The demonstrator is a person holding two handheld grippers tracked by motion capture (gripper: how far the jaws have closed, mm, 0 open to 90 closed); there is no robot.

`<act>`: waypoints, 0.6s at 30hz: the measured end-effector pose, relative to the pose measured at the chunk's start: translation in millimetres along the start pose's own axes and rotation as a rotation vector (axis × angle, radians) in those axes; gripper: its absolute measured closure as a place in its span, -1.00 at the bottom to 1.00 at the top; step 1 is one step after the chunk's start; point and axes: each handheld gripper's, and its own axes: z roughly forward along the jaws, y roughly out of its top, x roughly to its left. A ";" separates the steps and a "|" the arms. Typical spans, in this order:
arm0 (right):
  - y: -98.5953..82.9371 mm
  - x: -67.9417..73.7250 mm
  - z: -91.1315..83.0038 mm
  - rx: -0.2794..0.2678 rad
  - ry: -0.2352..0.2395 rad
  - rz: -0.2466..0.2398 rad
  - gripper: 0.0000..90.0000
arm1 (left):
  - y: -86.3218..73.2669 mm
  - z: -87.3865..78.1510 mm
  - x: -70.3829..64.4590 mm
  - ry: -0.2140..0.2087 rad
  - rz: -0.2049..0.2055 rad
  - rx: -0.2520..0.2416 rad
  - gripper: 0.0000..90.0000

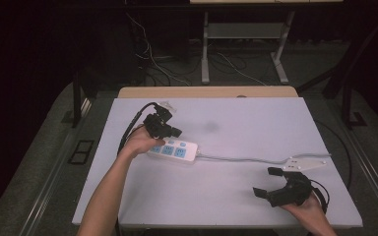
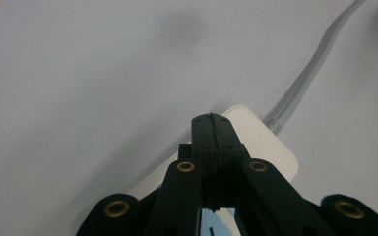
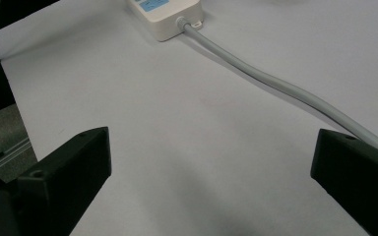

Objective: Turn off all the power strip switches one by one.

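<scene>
White plastic strip: the power strip [image 1: 173, 150] lies flat on the tabletop [image 1: 236, 196], blue socket faces up, in the left half of the board.
Long axis: it runs roughly left to right across the tabletop, tilted a little toward the person at its cable end — the grey cable [image 1: 241, 159] leaves that end and trails away from the strip to a white flat plug [image 1: 306, 163].
Left gripper: the left gripper [image 1: 170, 132] hangs directly over the strip; in the left gripper view its fingers [image 2: 211, 129] are pressed tight together with nothing between them, their tips poised above the strip's [image 2: 268, 145] cable end. Whether the tips touch the casing cannot be told.
Right gripper: the right gripper [image 1: 268, 182] sits well apart from the strip, on the near side of the plug — its fingers [image 3: 74, 162] are spread wide and empty, and the cable [image 3: 275, 83] runs across between them and the strip [image 3: 170, 17] in the right gripper view.
Nearer hand: the left, by far — the strip lies straight under its closed tips.
Judgement: a downward press on the strip looks like the left hand's job, while the right appears placed to take the plug or cable.
</scene>
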 end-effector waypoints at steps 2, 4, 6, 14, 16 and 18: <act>0.0 -0.2 -0.1 0.000 -0.001 0.000 -0.96 | 0.0 -2.9 1.0 0.007 0.000 -0.002 0.99; 0.0 -0.2 -0.2 0.000 -0.001 0.001 -0.96 | -0.2 -5.5 1.9 0.012 -0.002 -0.008 0.99; 0.0 -0.2 -0.3 0.000 -0.001 0.001 -0.96 | -0.9 -7.2 2.5 0.018 -0.005 -0.017 0.99; -0.2 -0.4 0.2 0.001 -0.001 0.001 -0.96 | -4.7 -9.5 6.7 0.036 -0.009 -0.011 0.99; -0.1 -0.5 0.3 0.002 -0.001 0.000 -0.96 | -6.1 -9.6 8.6 0.040 -0.012 -0.008 0.99; -0.1 -0.4 0.4 0.003 -0.001 0.001 -0.96 | -8.0 -9.4 10.9 0.046 -0.022 -0.008 0.99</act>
